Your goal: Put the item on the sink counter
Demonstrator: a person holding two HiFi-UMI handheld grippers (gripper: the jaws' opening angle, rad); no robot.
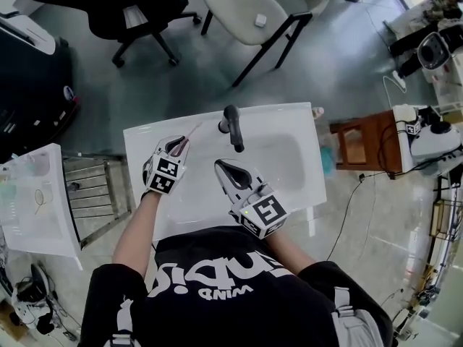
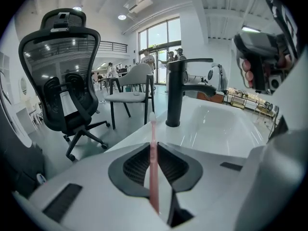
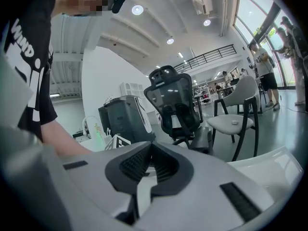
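A thin pink toothbrush (image 2: pixel 153 167) stands between the pads of my left gripper (image 2: pixel 154 150), which is shut on its handle; the bristle end points away toward the counter's back edge. In the head view this gripper (image 1: pixel 176 144) and the toothbrush (image 1: pixel 189 134) hover low over the back left of the white sink counter (image 1: pixel 145 139), just left of the black faucet (image 1: pixel 231 125). My right gripper (image 1: pixel 223 168) hangs over the basin (image 1: pixel 282 157) in front of the faucet. Its jaws are shut with nothing between them (image 3: pixel 150 165).
Behind the counter stand a black office chair (image 1: pixel 123 6) and a beige chair (image 1: pixel 253 9). A wire rack (image 1: pixel 90 190) and a white tub (image 1: pixel 36 201) are at the left. A wooden stool (image 1: pixel 362 143) stands to the right of the sink.
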